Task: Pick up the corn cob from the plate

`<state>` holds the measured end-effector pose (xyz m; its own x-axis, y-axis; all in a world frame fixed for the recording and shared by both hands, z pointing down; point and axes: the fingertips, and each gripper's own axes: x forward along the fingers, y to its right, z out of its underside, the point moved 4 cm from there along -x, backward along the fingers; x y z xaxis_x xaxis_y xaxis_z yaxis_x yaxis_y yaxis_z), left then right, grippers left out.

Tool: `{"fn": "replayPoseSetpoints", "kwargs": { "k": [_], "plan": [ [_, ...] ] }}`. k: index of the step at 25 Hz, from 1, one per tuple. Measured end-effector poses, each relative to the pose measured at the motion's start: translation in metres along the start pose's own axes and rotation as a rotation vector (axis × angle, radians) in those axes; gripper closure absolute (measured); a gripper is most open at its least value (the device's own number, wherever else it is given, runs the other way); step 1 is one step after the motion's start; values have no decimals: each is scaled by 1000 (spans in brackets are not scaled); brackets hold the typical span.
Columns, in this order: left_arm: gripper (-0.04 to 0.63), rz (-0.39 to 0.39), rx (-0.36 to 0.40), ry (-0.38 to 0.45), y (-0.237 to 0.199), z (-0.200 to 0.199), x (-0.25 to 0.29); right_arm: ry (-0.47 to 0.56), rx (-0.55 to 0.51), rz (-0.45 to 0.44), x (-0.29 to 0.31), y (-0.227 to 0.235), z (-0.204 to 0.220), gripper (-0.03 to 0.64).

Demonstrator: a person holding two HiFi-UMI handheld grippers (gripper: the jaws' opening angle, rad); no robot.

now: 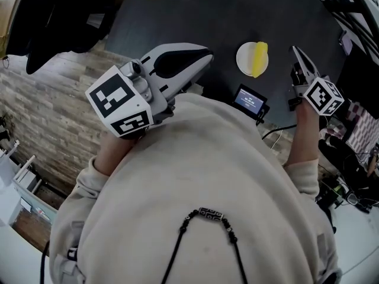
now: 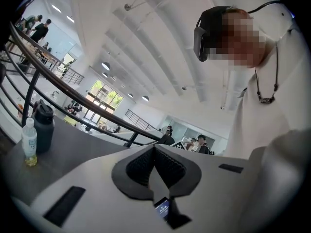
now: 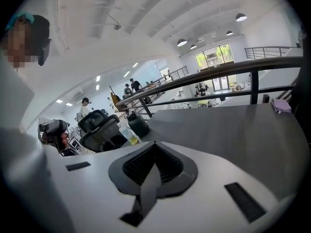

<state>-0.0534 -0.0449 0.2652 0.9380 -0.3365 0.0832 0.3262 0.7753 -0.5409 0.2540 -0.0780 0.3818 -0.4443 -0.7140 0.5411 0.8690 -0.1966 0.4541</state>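
Both my jaws are closed on nothing.
Only the head view shows the corn (image 1: 259, 58), lying on its plate (image 1: 243, 58) between my left gripper (image 1: 204, 59) and right gripper (image 1: 294, 52); both gripper views catch a bottle (image 2: 29, 142) instead.

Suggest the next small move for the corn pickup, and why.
Probably open the right tongs before closing in. Their jaws are together with nothing between them, so they can't take anything yet. The corn cob lies untouched on the white plate, a short way off from the tips.
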Motion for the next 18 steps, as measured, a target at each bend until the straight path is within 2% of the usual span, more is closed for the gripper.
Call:
{"fn": "replayPoseSetpoints", "kwargs": {
  "k": [9, 18],
  "plan": [
    [589, -31, -32, -29, -6, 14, 5, -78, 58, 15, 19, 33, 35, 603],
    [589, -49, -50, -42, -5, 20, 9, -171, 64, 69, 37, 61, 72, 588]
  ]
}}
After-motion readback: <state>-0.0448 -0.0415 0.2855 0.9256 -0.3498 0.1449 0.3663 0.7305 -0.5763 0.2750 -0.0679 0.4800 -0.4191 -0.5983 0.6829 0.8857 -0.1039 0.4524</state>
